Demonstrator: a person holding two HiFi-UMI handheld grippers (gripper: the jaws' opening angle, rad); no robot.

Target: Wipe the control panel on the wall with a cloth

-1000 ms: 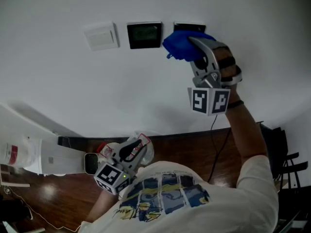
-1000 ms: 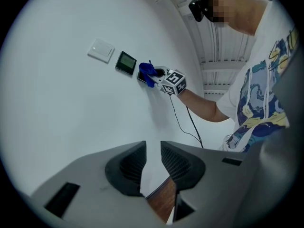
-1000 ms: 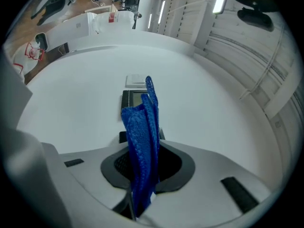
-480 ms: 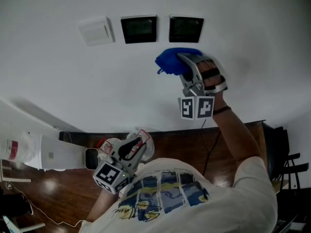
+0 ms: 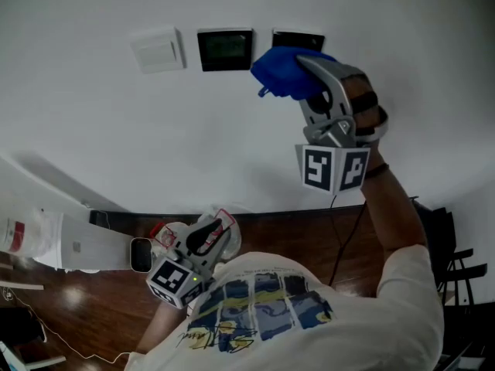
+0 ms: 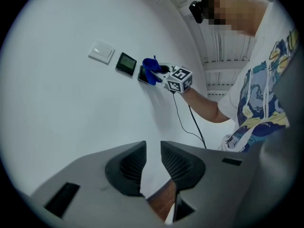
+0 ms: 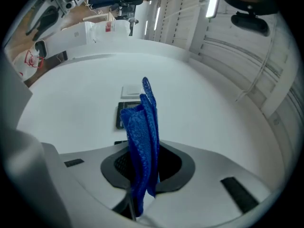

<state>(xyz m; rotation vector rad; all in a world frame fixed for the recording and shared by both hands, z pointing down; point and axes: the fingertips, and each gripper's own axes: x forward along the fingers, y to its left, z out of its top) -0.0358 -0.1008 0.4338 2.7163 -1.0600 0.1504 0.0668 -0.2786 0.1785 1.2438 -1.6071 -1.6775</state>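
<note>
Wall [image 5: 116, 130]: white and plain, with three fixtures in a row up high, and that's where the action is.
Right gripper [image 7: 142, 177]: jaws clamped tight on the cloth [image 7: 142, 132], which is blue, folded, and stands long and narrow from between the pads.
Cloth on target: it's bunched over the lower edge of the right control panel [image 5: 298, 39]. From the left gripper view it looks pressed flat to it, though I can't swear to real contact.
Next along: the middle control panel [image 5: 225, 49] sits at nine o'clock from the cloth, just beside it. The light switch [image 5: 158, 50] is farther out, also at nine.
Key line: the row runs nine to three and the cloth sits at the three o'clock end. Any sweep onto the other panel would have to travel toward nine, I'd judge.
Left gripper [image 6: 152, 163]: low at seven o'clock, by the person's chest and well apart from the wall work. Its jaws show a narrow gap with nothing in it.
Nearer arm: the right, no contest.
Progress: the wipe looks under way on one panel, and the middle one is uncovered.
</note>
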